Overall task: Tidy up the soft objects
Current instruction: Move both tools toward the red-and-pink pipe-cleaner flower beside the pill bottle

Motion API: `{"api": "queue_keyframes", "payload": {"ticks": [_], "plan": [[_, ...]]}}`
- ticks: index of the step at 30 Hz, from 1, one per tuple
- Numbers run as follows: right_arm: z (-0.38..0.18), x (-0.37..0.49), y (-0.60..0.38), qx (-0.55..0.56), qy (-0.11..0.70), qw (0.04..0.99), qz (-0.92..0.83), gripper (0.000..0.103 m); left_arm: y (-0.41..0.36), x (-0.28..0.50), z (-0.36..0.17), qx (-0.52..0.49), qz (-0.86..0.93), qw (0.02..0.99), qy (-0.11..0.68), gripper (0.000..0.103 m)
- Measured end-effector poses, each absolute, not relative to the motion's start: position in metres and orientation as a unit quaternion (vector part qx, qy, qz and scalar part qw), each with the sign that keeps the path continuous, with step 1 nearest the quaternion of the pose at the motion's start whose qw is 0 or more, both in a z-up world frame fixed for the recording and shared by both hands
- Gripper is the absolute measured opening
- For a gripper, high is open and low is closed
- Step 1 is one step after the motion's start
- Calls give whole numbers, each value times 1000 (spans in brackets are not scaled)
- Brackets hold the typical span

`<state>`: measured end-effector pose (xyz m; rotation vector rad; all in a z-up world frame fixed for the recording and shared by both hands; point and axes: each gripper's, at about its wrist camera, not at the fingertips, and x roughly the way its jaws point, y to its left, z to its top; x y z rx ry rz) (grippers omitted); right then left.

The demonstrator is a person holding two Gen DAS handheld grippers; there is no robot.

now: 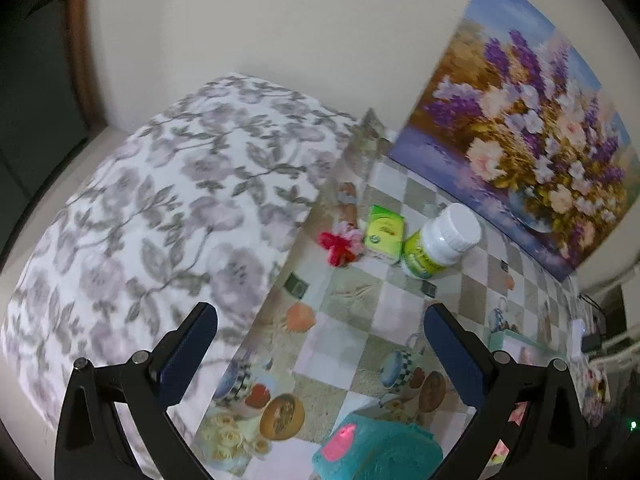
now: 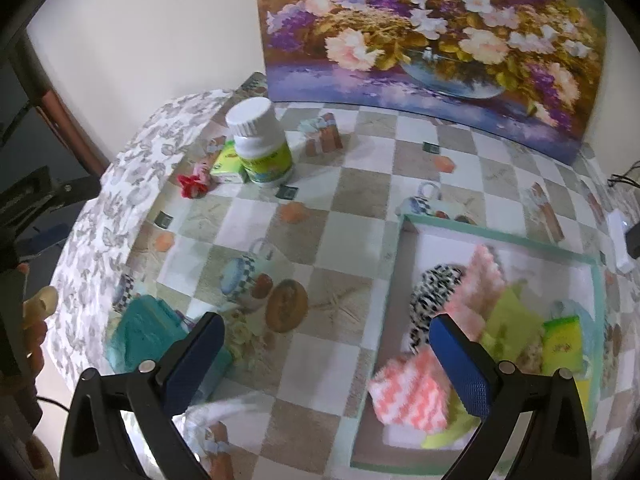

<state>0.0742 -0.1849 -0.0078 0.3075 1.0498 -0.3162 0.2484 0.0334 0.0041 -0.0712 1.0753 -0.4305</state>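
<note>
Pillow: floral, off the table's left edge.
Table: checked printed cloth; painting leaning at the back.
Teal cloth: folded, near front left of the table, outside the tray; pink tag visible in the left wrist view.
Red-pink flower, green box, white-capped bottle: grouped at back left, box touching bottle.
Tray: green-rimmed, on the right. Contents: black-and-white item, pink knit cloth, pink-and-white zigzag cloth, yellow-green cloth, green packet, heaped together.
Left gripper: fingers spread wide, empty, above the table near the teal cloth.
Right gripper: spread wide, empty, right finger over the tray's contents.
Hand: at far left edge, partly visible.
</note>
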Motion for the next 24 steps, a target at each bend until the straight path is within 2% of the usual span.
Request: {"api": "queue_keyframes", "payload": {"ticks": [10, 18, 24], "plan": [[0, 133, -170, 133, 490, 856, -96, 103, 10, 285, 7, 28, -236, 832, 502, 103], [8, 180, -163, 139, 489, 859, -64, 103, -2, 309, 1, 35, -234, 826, 512, 103], [-2, 210, -163, 141, 501, 852, -61, 93, -8, 324, -15, 33, -228, 813, 535, 101]]}}
